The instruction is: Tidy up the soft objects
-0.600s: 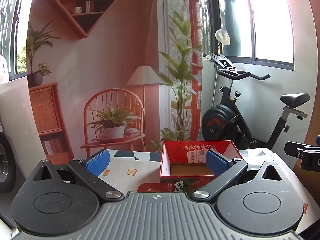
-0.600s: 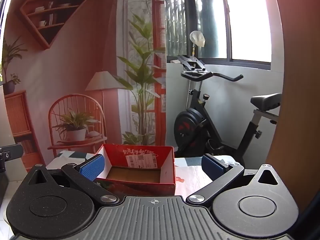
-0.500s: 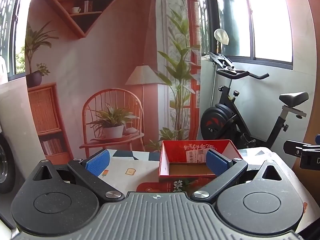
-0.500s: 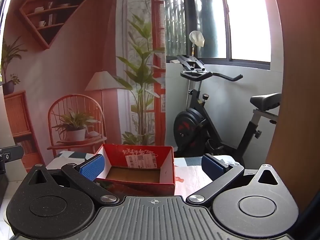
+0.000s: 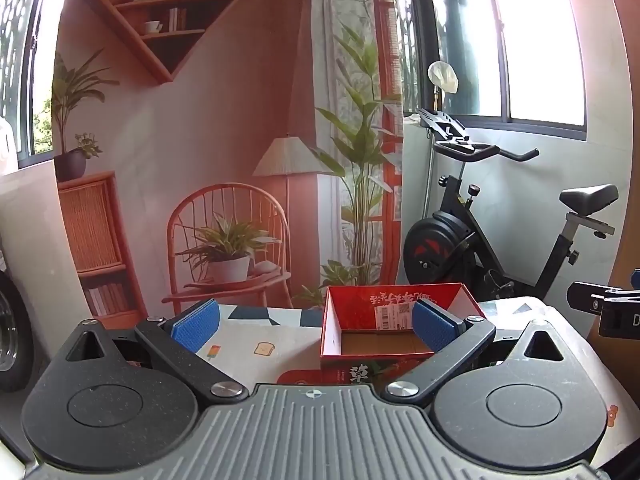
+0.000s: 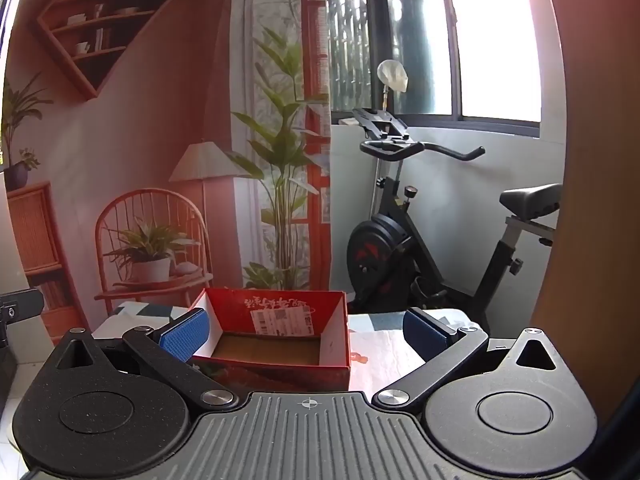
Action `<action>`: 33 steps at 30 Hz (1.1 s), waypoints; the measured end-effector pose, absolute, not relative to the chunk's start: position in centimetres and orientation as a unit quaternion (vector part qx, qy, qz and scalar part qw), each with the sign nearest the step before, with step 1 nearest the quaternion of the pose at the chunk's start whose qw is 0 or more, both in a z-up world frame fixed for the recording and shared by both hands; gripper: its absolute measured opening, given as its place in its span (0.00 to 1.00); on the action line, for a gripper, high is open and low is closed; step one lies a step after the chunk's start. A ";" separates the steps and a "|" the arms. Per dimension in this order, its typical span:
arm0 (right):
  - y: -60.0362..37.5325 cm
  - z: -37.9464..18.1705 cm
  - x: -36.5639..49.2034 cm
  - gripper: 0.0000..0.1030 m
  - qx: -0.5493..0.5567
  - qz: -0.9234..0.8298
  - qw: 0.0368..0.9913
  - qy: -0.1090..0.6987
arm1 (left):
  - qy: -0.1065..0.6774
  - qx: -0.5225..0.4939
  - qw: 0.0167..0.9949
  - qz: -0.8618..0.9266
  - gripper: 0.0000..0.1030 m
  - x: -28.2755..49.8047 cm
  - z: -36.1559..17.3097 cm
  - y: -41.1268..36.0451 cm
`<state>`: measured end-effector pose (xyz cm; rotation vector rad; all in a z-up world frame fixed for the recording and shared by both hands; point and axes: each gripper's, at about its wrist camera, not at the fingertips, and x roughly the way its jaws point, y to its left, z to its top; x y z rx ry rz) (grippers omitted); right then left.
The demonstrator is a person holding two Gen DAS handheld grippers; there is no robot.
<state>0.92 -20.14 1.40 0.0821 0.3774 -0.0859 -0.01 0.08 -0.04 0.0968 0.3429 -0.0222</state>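
red box (image 5: 360, 312), brown floor inside; blue gripper pads (image 5: 196, 324); white tablecloth (image 5: 256, 336), cartoon prints.

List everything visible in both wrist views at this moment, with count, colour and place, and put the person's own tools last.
box: one, red outside, white walls and brown floor inside, empty, open top, on the table ahead of both tools.
shipping label: one, white, on the box's inner far wall.
table: one, light cloth with small printed pictures, under the box.
exercise bike: one, black, on the floor behind the table, by the window.
backdrop: one, pink-red printed room scene with chair, plants, lamp and shelves, behind the table.
soft objects: none in view.
left tool: one, black with blue pads, open, holding nothing.
right tool: one, black with blue pads, open, holding nothing.
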 end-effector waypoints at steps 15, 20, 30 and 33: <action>-20.2 1.4 0.9 1.00 0.041 -0.043 0.980 0.188 | 0.169 0.047 0.984 -0.011 1.00 -0.2 -0.1 0.0; -20.1 1.4 0.9 1.00 0.042 -0.042 0.980 0.189 | 0.169 0.047 0.984 -0.011 1.00 -0.3 -0.1 0.0; -20.1 1.4 1.0 1.00 0.042 -0.042 0.980 0.189 | 0.169 0.048 0.984 -0.011 1.00 -0.3 -0.1 0.0; -20.1 1.4 1.0 1.00 0.042 -0.042 0.980 0.189 | 0.169 0.047 0.984 -0.011 1.00 -0.3 -0.1 0.0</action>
